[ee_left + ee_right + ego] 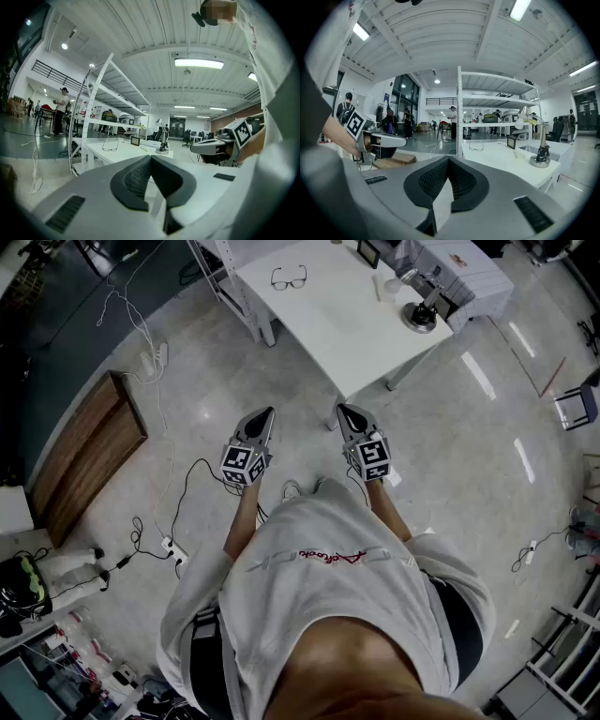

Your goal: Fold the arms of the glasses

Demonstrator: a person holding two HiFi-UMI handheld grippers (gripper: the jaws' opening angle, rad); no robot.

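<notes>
1. Closest to the head camera, the person's pale shirt [328,596] hides most of both forearms.
2. Small and far off in all 3 views, the glasses [289,278] lie on the white worktop [347,324], toward its far left part. Whether their arms are folded cannot be made out.
3. The worktop's far side is cut off by the head view's top edge; a round-based stand [421,315] sits on its right part.
4. Left hand-held gripper [268,412]: its 2 jaws are pressed together with nothing between them. It hangs over the floor [450,456], short of the worktop's near corner.
5. Right hand-held gripper [341,409]: likewise clenched and empty, just short of the worktop's near corner and well apart from the glasses.
</notes>
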